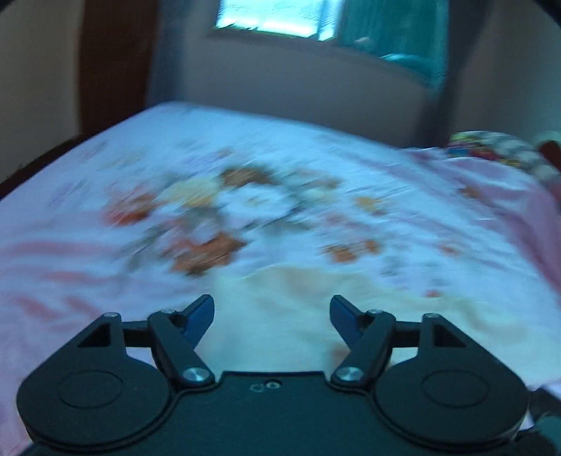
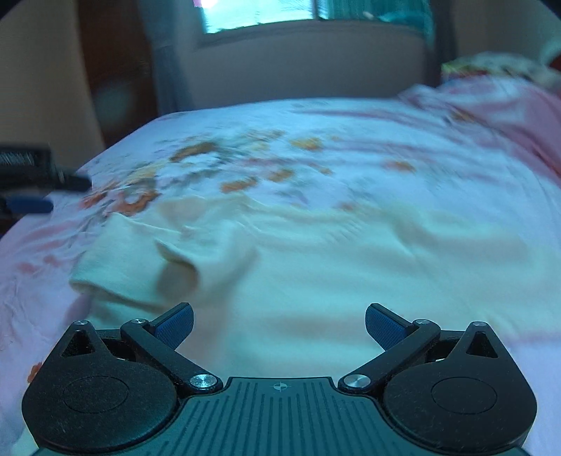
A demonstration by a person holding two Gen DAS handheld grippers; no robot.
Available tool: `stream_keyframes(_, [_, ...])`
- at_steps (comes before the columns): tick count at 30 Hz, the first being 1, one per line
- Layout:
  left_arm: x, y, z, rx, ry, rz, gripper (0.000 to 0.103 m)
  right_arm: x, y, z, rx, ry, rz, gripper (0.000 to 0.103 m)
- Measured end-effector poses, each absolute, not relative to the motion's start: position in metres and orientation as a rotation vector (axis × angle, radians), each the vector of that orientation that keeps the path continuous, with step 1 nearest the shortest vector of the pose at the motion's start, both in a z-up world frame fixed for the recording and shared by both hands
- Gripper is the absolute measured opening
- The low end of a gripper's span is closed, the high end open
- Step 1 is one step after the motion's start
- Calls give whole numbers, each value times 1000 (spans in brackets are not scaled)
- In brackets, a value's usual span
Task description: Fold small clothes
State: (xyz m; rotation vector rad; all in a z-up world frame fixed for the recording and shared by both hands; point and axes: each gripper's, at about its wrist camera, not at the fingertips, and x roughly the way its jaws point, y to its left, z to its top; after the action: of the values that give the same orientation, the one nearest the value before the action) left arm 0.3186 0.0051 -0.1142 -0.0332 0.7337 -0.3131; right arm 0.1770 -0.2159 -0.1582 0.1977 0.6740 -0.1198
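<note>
A: Left wrist view, count first. One left gripper (image 1: 272, 317); two blue fingertips (image 1: 200, 317); jaws stand apart, released, nothing clamped between them. One cream garment (image 1: 315, 308) lies on the bed directly under and ahead of the claw; one floral bedsheet (image 1: 105, 196), white-pink with orange and brown flower print; one window (image 1: 273, 15) at the far wall; one teal curtain (image 1: 396, 31) beside it; one multicoloured bundle (image 1: 498, 151) at the far right edge of the bed.

B: Any writing or brand?

A: None legible; frame is motion-blurred. Garment here shows as plain pale cream cloth, flat, with its far edge near the flower print; shape cannot be told from this view.

B: Right wrist view?

A: One right gripper (image 2: 279, 324); two blue ribbed pads (image 2: 384, 326); jaws wide apart, released, only cloth lying below them, not pinched. Same single cream garment (image 2: 315, 273) fills the near half of the bed; its left part is bunched into a loose folded lump with a raised flap; the rest spreads flat to the right with soft wrinkles. Left gripper (image 2: 38, 189) enters at the left edge, just beside the garment's left end, apart from it; its state cannot be read from here.

B: Text on the gripper body?

A: None; only a small crosshair mark.
</note>
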Motion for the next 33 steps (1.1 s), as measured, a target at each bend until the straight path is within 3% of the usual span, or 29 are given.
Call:
stream_keyframes(7, [330,20,-157,-32,832,-231,63,244,-171,-177,-13,679,-125,101])
stream_keyframes(9, [328,25,-157,-76,841,-231,63,256,-177,-179,16,693,-128,45])
stream_keyframes(10, [326,26,-157,-84,837,-230,63,260,-184,-179,60,707,-125,8])
stream_keyframes(21, [309,-13,-155,-11,792,-315,66,188,-279,-147,367,596,-230,8])
stream_keyframes(26, [305,-33,-178,56,860,-304,64,178,-314,-180,478,737,-256,10])
stream_keyframes(27, [305,-34,-180,53,871,-294,63,176,-319,-181,499,732,-265,15])
stream_keyframes(29, [301,-33,-177,36,854,-295,63,169,-322,-175,476,682,-313,61])
stream_keyframes(30, [299,-35,-173,43,837,-297,65,167,-322,-171,448,649,-341,68])
stream_keyframes(33, [300,-46,-169,71,828,-311,66,164,-327,-162,414,608,-371,63])
